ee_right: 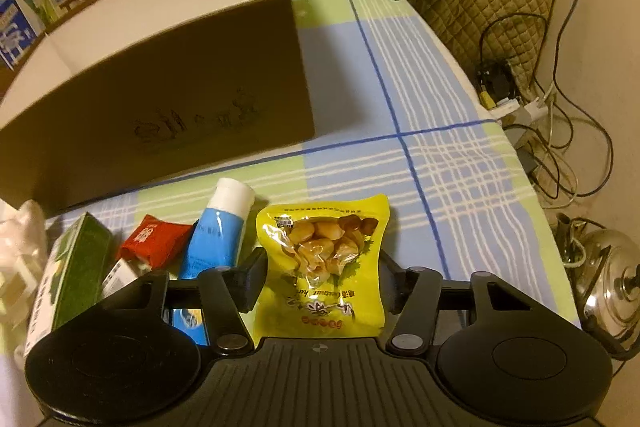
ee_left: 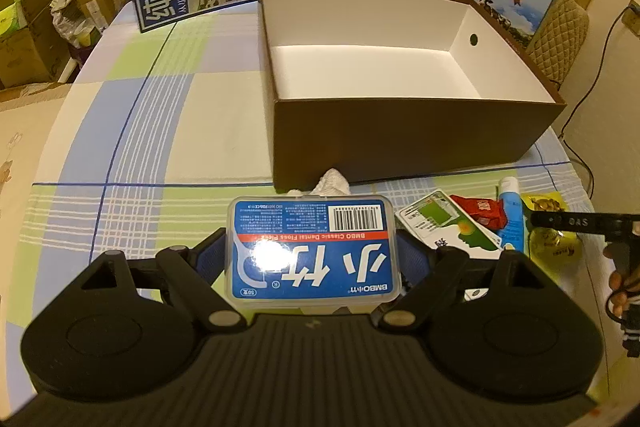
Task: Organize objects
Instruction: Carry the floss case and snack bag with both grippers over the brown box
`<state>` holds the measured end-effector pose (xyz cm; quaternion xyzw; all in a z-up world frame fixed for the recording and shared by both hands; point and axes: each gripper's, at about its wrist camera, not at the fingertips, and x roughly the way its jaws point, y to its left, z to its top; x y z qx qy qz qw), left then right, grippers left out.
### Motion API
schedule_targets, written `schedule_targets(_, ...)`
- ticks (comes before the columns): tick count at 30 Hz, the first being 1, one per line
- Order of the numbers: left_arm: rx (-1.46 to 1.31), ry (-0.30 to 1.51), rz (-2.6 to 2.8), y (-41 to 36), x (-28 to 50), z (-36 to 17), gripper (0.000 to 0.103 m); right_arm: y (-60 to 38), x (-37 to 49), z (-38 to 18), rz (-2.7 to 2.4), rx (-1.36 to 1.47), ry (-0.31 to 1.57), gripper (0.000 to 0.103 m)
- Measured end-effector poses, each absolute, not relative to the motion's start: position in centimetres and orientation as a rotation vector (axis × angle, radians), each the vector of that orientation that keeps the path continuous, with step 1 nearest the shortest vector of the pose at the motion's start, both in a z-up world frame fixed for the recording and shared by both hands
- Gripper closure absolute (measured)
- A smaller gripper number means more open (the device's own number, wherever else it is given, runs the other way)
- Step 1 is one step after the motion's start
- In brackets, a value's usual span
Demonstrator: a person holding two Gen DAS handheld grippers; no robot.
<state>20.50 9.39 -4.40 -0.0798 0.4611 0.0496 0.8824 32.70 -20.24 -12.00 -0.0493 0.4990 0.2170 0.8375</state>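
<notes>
Held between the blue pads of the left hand-held gripper [ee_left: 314, 255] is a clear case of floss picks [ee_left: 314, 247], its jaws spread wide around it, short of the brown box [ee_left: 412, 143]. That box stands on the checked counter [ee_left: 160, 131] and its white inside shows nothing in it, so the sorting appears barely begun: nothing has gone in yet, and one item is on its way.

Left to right along the box's near side lie one white crumpled cloth [ee_left: 330, 183], one green-and-white carton [ee_right: 76, 267], one red packet [ee_right: 154, 239], one blue tube with a white cap [ee_right: 218, 235] and one yellow snack bag [ee_right: 324, 263]. The right hand-held gripper [ee_right: 320, 279] has its jaws at a middling width either side of that bag; whether the pads press it cannot be told.

Still to be moved, then, are these five loose things plus the case. Milk cartons at the counter's far edge, at least two, look like bystanders.
</notes>
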Motion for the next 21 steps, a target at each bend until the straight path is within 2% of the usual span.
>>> schedule_targets(13, -0.110, 0.877, 0.029, 7.6, 24.6, -1.3, 0.019, -18.5, 32.3, 0.3, 0.654, 0.015, 0.849, 0.050)
schedule_targets(21, -0.109, 0.825, 0.015, 7.3, 29.5, 0.3, 0.019, -12.3, 36.3, 2.6, 0.775, -0.003, 0.776, 0.050)
